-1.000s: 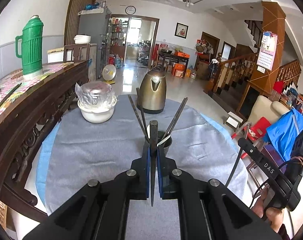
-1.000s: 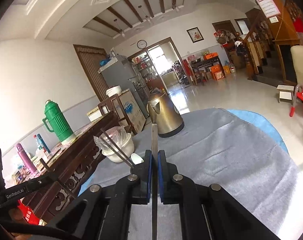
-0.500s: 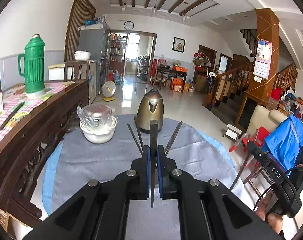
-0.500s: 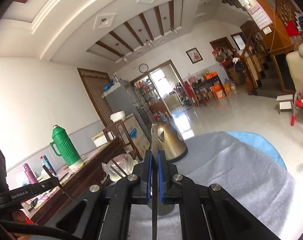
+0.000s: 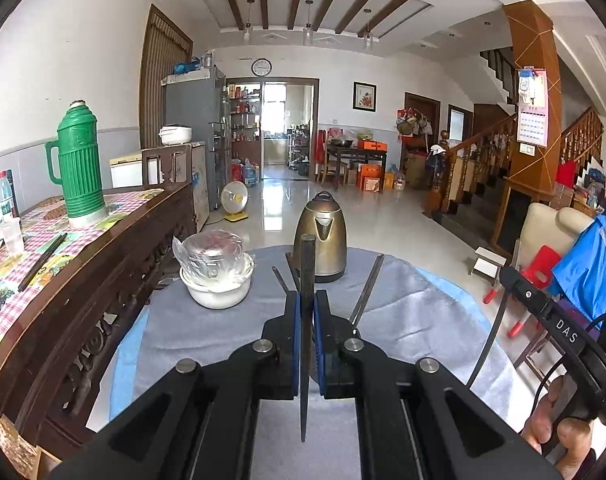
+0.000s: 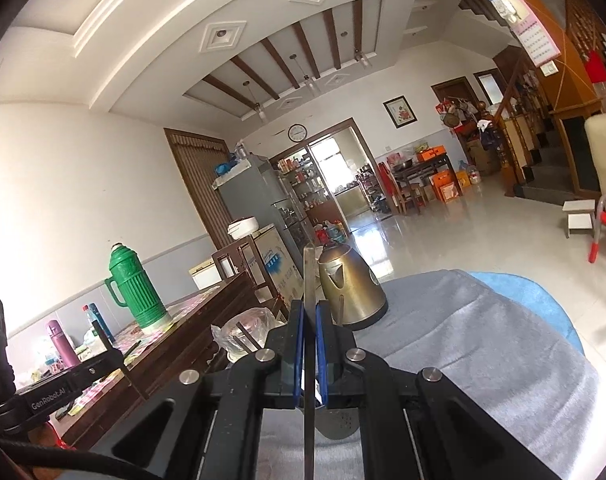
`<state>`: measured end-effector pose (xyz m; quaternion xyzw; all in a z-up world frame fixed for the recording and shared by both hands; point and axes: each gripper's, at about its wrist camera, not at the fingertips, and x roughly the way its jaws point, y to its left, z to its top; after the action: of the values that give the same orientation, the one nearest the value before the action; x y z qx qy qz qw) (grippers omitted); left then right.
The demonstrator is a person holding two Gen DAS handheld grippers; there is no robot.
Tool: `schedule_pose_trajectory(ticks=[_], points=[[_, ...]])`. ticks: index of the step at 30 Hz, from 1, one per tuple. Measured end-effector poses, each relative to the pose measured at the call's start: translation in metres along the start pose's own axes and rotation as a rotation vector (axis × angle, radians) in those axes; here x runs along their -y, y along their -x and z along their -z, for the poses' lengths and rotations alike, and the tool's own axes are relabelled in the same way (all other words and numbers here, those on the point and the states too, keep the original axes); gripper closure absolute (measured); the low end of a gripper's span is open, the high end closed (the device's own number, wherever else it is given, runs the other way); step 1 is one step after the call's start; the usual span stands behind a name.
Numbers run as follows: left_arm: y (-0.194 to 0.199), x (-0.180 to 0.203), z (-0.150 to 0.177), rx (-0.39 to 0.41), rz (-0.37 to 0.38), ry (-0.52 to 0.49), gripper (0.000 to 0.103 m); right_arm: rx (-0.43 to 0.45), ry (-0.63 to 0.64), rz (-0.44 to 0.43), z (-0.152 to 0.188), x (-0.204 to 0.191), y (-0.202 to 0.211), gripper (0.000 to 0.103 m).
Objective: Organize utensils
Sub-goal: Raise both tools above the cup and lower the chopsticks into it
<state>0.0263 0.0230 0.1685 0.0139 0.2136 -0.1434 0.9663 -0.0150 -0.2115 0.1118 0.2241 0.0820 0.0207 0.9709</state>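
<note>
My left gripper (image 5: 307, 300) is shut on a dark chopstick (image 5: 307, 264) that stands upright between the blue pads, above the grey tablecloth (image 5: 403, 320). Behind the fingers, other chopsticks (image 5: 367, 288) lean out of a holder that the gripper hides. My right gripper (image 6: 310, 308) is shut on a grey chopstick (image 6: 309, 272), held upright and raised above the table. The right gripper also shows at the right edge of the left wrist view (image 5: 551, 320).
A brass kettle (image 5: 322, 236) stands at the far side of the round table. A white bowl under plastic wrap (image 5: 217, 272) sits at the left. A dark wooden sideboard (image 5: 115, 248) with a green thermos (image 5: 79, 168) runs along the left.
Both grippers have risen and tilted upward, each still shut on its chopstick. The holder has dropped out of sight behind the left fingers.
</note>
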Motion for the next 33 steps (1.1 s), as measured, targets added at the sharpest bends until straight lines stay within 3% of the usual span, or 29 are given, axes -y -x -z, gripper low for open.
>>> schedule_pose_trajectory(ticks=[11, 22, 33], points=[[-0.011, -0.002, -0.005, -0.004, -0.005, -0.003, 0.096, 0.003, 0.037, 0.002, -0.011, -0.007, -0.019, 0.097], [-0.024, -0.013, -0.014, -0.03, 0.057, 0.051, 0.097, 0.042, 0.044, 0.011, -0.026, -0.009, -0.038, 0.097], [-0.03, -0.014, -0.052, 0.076, 0.087, 0.076, 0.096, 0.149, 0.037, 0.127, -0.038, -0.008, -0.087, 0.097]])
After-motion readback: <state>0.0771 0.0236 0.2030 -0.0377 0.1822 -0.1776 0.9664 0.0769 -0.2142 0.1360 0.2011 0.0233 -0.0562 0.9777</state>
